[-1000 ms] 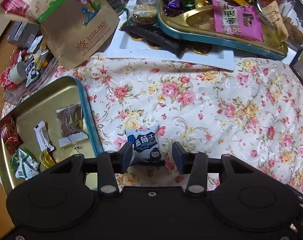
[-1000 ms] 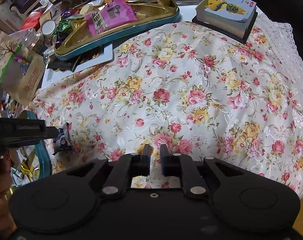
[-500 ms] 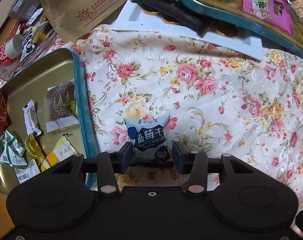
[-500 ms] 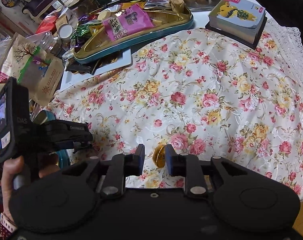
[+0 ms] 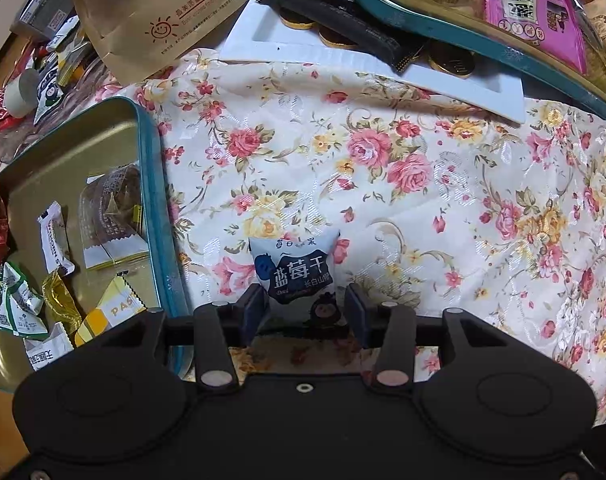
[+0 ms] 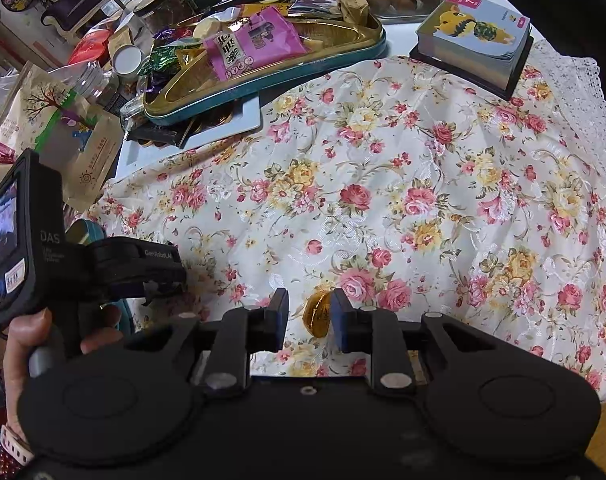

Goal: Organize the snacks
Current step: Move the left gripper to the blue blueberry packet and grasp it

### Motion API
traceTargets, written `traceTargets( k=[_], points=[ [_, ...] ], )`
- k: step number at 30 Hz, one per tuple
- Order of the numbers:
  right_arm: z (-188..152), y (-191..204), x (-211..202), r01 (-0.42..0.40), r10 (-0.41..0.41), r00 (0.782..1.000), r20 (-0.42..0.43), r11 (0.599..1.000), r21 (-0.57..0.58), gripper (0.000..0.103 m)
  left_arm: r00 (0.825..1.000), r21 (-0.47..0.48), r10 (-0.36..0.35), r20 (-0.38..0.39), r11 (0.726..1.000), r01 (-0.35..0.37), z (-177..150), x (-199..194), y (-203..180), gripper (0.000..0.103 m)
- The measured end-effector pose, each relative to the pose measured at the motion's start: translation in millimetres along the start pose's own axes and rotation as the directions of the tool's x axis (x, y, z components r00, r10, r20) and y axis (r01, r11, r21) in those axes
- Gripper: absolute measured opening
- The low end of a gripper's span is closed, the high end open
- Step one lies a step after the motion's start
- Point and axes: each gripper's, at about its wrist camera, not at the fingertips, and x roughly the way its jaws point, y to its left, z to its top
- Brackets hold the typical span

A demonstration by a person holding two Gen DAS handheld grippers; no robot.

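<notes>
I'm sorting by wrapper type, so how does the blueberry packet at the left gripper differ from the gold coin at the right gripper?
The blueberry packet is a white and navy printed pillow pouch; the gold coin is a plain gold foil disc. The packet nearly fills the gap between the left gripper pads, while the coin stands edge-on against one pad of the right gripper with a gap at the other. Both sit on the floral tablecloth, between open jaws.

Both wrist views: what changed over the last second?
The left gripper came down over the blueberry packet, which now sits between its open fingers, not yet pinched. The right gripper went from shut to slightly parted, and a gold coin now shows between its fingers, against the right pad. The packet, the tin tray and the flowered cloth stayed put.
</notes>
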Motion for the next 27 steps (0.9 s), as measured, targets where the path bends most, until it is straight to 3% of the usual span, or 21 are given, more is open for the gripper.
traceTargets(
  k=[3, 8, 15, 21, 27],
  points=[
    [0, -2, -2, 0.007, -0.007, 1.000, 0.021, 1.000, 0.006, 0.026, 1.000, 0.009, -0.006, -0.002, 1.000, 0.006, 0, 3, -6, 0.054],
    [2, -4, -6, 0.003, -0.003, 0.999, 0.044, 1.000, 0.013, 0.028, 0.995, 0.058, -0.094, -0.031, 0.994, 0.095, -8, 4, -18, 0.056],
    [3, -11, -11, -0.001, -0.001, 0.999, 0.045, 0.999, 0.051, 0.028, 0.986, 0.150, -0.157, -0.052, 0.975, 0.164, -22, -1, -40, 0.057],
    [3, -12, -16, -0.016, 0.012, 0.998, 0.056, 0.998, 0.059, 0.029, 0.989, 0.025, -0.147, -0.005, 0.989, 0.147, -10, -9, -23, 0.057],
    [4, -13, -18, -0.022, 0.018, 0.998, 0.057, 0.997, 0.073, 0.029, 0.980, -0.100, -0.199, -0.020, 0.975, 0.196, 3, -1, -3, 0.058]
  ],
)
